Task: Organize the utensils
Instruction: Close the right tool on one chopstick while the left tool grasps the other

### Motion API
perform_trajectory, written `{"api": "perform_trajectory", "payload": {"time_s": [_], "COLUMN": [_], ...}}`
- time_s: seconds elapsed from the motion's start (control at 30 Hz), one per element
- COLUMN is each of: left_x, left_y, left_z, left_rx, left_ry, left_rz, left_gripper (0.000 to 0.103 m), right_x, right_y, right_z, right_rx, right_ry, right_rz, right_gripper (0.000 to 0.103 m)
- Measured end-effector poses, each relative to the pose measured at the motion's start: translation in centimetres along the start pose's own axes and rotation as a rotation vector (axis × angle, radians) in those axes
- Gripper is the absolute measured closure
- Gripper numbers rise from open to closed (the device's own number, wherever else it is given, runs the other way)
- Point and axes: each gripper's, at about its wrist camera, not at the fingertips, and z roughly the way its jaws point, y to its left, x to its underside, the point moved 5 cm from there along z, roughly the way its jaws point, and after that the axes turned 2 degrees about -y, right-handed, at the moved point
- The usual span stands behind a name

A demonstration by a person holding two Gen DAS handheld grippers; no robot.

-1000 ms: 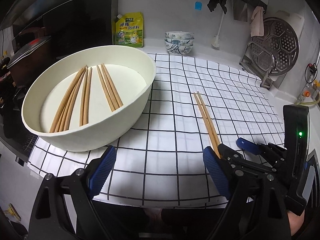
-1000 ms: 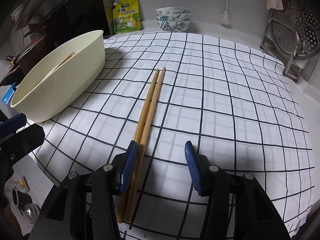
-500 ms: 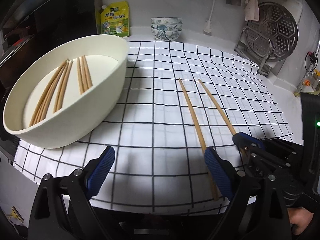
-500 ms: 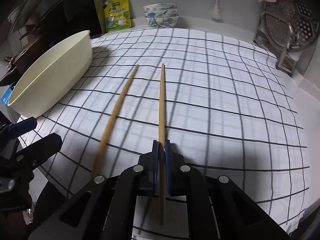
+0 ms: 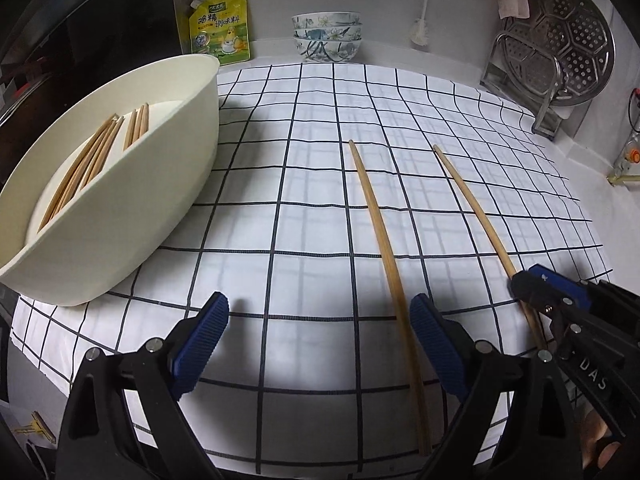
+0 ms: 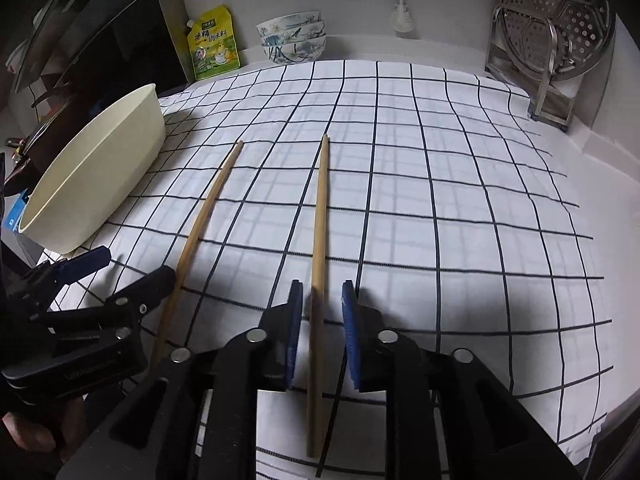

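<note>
Two wooden chopsticks lie apart on the checked cloth. The left chopstick [image 5: 382, 232] [image 6: 200, 220] runs just inside my left gripper's right finger. My left gripper [image 5: 320, 344] is open wide and empty. The right chopstick [image 5: 476, 216] [image 6: 319, 216] lies between the jaws of my right gripper [image 6: 319, 332], which stand slightly apart around it without touching. The right gripper also shows in the left wrist view [image 5: 548, 292]. A cream oval basin [image 5: 120, 184] [image 6: 96, 168] at the left holds several chopsticks [image 5: 92, 160].
Stacked patterned bowls [image 5: 326, 36], a yellow pouch [image 5: 220, 28] and a brush [image 5: 420, 32] stand along the back wall. A metal rack with a steamer plate [image 5: 560, 48] is at the back right. A dark stove [image 5: 60, 40] lies behind the basin.
The two chopsticks, side by side a second ago, now lie apart. My right gripper shut on one, shifted it right, and has now opened a little. Both grippers moved closer to the cloth.
</note>
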Motion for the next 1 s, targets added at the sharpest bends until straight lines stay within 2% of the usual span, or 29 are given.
{"api": "perform_trajectory", "payload": {"time_s": [0.13, 0.4, 0.47, 0.53, 0.57, 0.63, 0.67, 0.73, 1.0], "left_x": [-0.2, -0.5, -0.6, -0.7, -0.7, -0.7, -0.7, -0.7, -0.9], "left_y": [-0.2, -0.8, -0.9, -1.3, -1.6, -2.4, -2.7, -2.9, -1.7], "left_z": [0.5, 1.4, 1.3, 1.1, 1.0, 0.8, 0.7, 0.6, -0.2], "left_rx": [-0.009, -0.037, -0.030, -0.014, -0.006, 0.014, 0.024, 0.040, 0.093], "left_ry": [0.003, 0.007, 0.003, -0.004, -0.005, -0.010, -0.011, -0.005, 0.014], "left_rz": [-0.002, 0.007, 0.007, 0.023, 0.031, 0.054, 0.062, 0.066, 0.023], "left_gripper": [0.012, 0.012, 0.018, 0.037, 0.041, 0.063, 0.069, 0.093, 0.096], "right_x": [-0.1, -0.6, -0.7, -0.7, -0.7, -0.6, -0.6, -0.6, -0.7], "right_y": [0.2, 1.1, 1.2, 1.4, 1.5, 1.7, 1.7, 1.4, 0.6], "right_z": [0.7, 1.4, 1.5, 1.6, 1.6, 1.6, 1.6, 1.5, 0.8], "right_rx": [0.020, 0.065, 0.067, 0.066, 0.062, 0.065, 0.063, 0.045, -0.018], "right_ry": [0.012, -0.021, -0.031, -0.036, -0.038, -0.042, -0.043, -0.044, -0.039], "right_rz": [-0.027, -0.098, -0.104, -0.118, -0.124, -0.135, -0.133, -0.111, 0.002], "right_gripper": [0.082, 0.078, 0.079, 0.084, 0.087, 0.096, 0.096, 0.097, 0.097]}}
